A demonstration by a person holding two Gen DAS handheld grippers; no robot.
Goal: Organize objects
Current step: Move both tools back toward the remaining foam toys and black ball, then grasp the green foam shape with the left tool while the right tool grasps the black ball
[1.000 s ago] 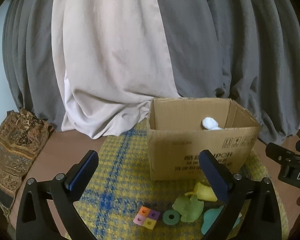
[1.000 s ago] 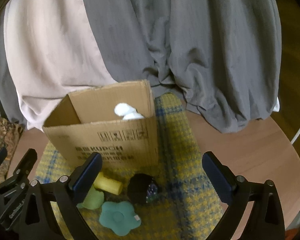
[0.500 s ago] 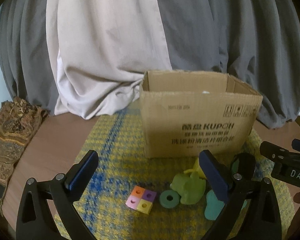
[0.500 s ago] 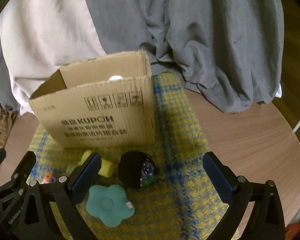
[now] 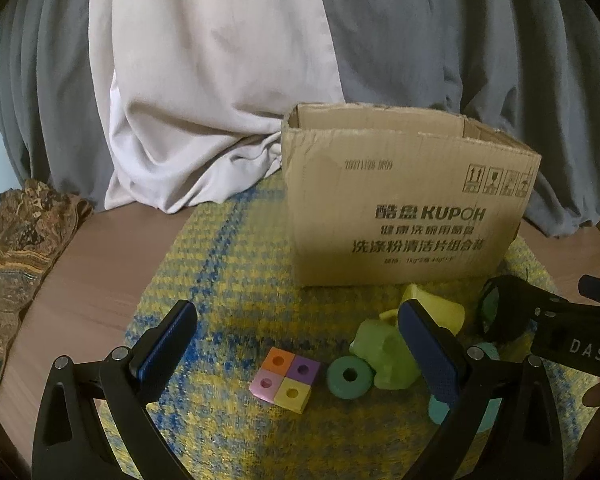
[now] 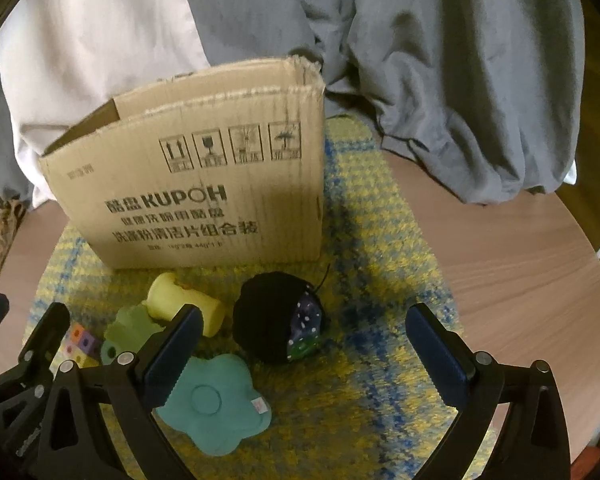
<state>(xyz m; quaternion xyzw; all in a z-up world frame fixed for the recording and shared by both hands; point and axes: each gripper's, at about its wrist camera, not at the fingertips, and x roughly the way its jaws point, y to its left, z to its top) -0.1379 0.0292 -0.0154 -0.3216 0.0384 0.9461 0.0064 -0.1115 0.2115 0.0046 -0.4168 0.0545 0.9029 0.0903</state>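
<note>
Yellow-blue woven mat (image 5: 228, 280) covers a wooden table (image 6: 532, 280) (curtains (image 5: 220, 80) behind).

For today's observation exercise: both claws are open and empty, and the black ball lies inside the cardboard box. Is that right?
Not quite. The black ball lies on the mat in front of the cardboard box, not inside it, as the right wrist view shows. Both claws, left and right, are open and empty.

We see both views dim and soft, lit evenly with no hard glare. Fisheye bending curves the grey and cream draped curtains (image 5: 260, 80) and leaves black corners. The printed brown cardboard box (image 6: 204, 192) reads slightly smeared by motion blur, and the yellow and blue woven mat (image 6: 380, 280) looks grainy. The black fabric ball (image 6: 276, 316) loses detail in shadow, casting a faint shade beneath.
</note>
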